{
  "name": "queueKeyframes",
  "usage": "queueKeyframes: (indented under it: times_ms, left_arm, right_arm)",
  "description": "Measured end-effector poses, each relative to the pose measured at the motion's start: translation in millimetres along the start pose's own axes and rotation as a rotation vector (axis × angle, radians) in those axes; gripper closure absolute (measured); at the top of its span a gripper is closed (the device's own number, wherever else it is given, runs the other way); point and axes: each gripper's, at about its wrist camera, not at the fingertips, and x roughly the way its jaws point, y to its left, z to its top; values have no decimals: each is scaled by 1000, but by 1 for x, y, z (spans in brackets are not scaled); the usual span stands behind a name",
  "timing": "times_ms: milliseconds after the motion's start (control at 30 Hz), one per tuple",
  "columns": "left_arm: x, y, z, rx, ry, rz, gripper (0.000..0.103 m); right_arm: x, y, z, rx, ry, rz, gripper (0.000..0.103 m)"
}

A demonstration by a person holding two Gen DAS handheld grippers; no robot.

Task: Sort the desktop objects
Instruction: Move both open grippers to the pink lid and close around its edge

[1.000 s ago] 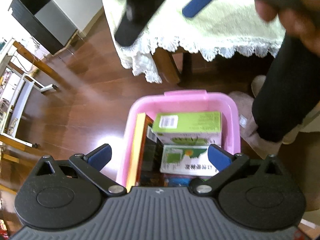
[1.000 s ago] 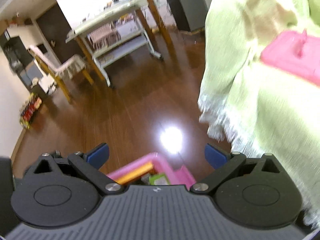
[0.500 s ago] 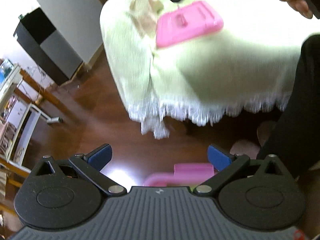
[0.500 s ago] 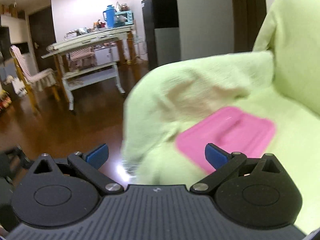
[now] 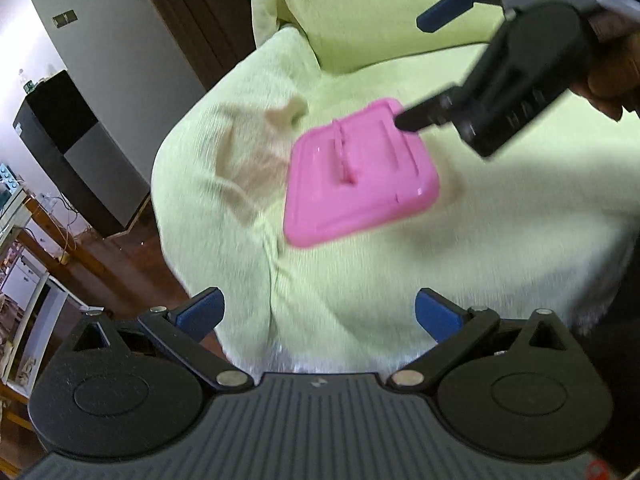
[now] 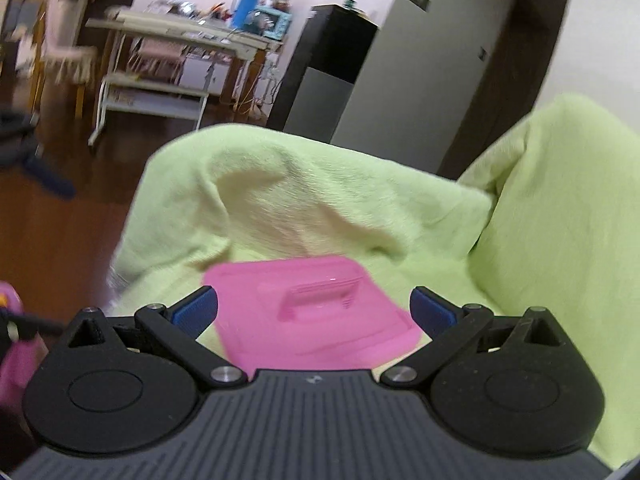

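A pink lid (image 6: 316, 320) lies on the green-covered sofa (image 6: 320, 200). The right tool (image 6: 314, 308), spread wide and empty, hovers over it. The left tool (image 5: 318, 316) is equally wide and empty.

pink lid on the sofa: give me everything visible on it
The pink lid is one piece of glossy, plastic-looking material: a rounded rectangle with a raised border and a bar handle standing at its centre. It lies handle-up, slightly tilted, on the light-green sofa cover, which is all that touches it. The right claw is open, just short of the lid, fingers to either side of the handle. The left claw is open, further off.
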Motion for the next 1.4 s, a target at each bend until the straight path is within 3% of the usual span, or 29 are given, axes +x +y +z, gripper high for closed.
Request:
queueKeyframes:
  times_ms: [167, 367, 600, 767, 833, 933, 1233, 1400]
  left_arm:
    - [19, 1, 23, -8, -17, 6, 1]
    - [49, 2, 50, -40, -42, 4, 4]
    - [87, 0, 76, -65, -44, -11, 21]
    - [109, -2, 91, -95, -39, -24, 31]
    - [117, -4, 96, -103, -39, -22, 37]
    - [130, -5, 102, -119, -36, -16, 41]
    - [160, -4, 98, -172, -29, -6, 53]
    - [163, 6, 95, -190, -38, -2, 53]
  right_arm:
    - [18, -13, -9, -155, 4, -23, 5]
    - [49, -31, -19, -330, 26, -46, 17]
    - [91, -36, -34, -535, 36, -49, 33]
    - [114, -30, -43, -692, 37, -23, 49]
    - [122, -30, -44, -723, 37, -19, 60]
    - [132, -29, -42, -759, 30, -9, 66]
    - [160, -15, -51, -884, -1, 45, 74]
    - [172, -6, -54, -907, -22, 61, 76]
